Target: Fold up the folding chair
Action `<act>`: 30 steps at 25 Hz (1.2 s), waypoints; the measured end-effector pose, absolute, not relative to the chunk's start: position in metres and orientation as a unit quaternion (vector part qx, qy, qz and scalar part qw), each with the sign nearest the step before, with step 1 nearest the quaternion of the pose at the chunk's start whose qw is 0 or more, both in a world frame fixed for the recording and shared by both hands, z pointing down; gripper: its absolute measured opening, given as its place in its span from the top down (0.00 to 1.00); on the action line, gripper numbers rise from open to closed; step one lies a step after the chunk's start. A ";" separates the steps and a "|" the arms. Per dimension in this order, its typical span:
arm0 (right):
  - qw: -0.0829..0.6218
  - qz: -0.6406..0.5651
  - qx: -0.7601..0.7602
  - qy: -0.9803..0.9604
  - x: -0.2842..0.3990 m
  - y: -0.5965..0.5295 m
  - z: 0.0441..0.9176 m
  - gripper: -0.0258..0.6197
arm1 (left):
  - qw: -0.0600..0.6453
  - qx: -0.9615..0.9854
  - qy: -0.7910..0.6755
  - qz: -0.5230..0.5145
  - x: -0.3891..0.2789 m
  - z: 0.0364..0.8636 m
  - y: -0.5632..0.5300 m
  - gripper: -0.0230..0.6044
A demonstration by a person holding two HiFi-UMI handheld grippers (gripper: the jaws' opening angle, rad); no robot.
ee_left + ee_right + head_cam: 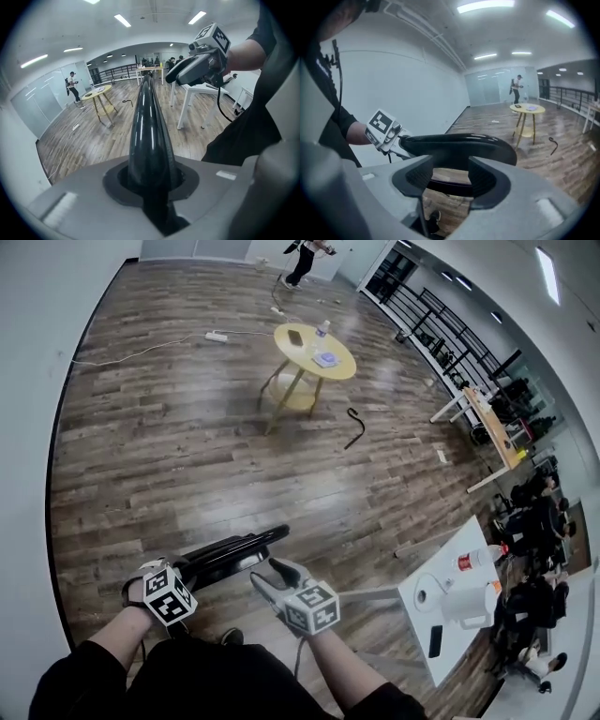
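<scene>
- Left claw (151, 183): clamped on the glossy chair (147, 126) edge; may slip.
- Right claw (451, 177): spread astride the rim, not pinching; the chair could swing or drop.

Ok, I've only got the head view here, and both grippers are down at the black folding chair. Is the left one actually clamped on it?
Observer: Yes. The left gripper view shows the left gripper with its jaws shut on a glossy black edge of the folding chair, which fills the gap between them.
Operator: And the right one, is it gripping too?
Observer: It doesn't look like it. In the right gripper view the right gripper has its jaws apart. The floor shows between the pads, and the chair's rim crosses just past their tips rather than being pinched.
</scene>
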State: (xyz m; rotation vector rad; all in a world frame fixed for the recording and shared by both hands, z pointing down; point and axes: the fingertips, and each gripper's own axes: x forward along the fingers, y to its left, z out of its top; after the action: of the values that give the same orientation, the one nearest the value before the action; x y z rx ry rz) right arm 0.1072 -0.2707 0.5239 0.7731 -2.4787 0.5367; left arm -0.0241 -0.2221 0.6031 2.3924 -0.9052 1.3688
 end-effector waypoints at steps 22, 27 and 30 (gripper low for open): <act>0.449 -0.277 -0.118 -0.841 0.080 -0.311 0.567 0.60 | 0.208 0.786 -0.318 0.487 -0.035 0.619 -0.214 0.83; 0.458 -0.288 -0.188 -0.820 0.078 -0.298 0.587 0.60 | 0.209 0.781 -0.319 0.494 -0.031 0.620 -0.202 0.83; 0.468 -0.291 -0.209 -0.808 0.080 -0.290 0.598 0.60 | 0.207 0.781 -0.320 0.496 -0.025 0.621 -0.195 0.83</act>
State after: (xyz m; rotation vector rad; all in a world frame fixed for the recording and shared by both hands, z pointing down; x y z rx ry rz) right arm 0.0797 -0.2898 0.5978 -0.5125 -1.9822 -0.7141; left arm -0.0247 -0.1954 0.6205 2.1748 -0.8903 1.3806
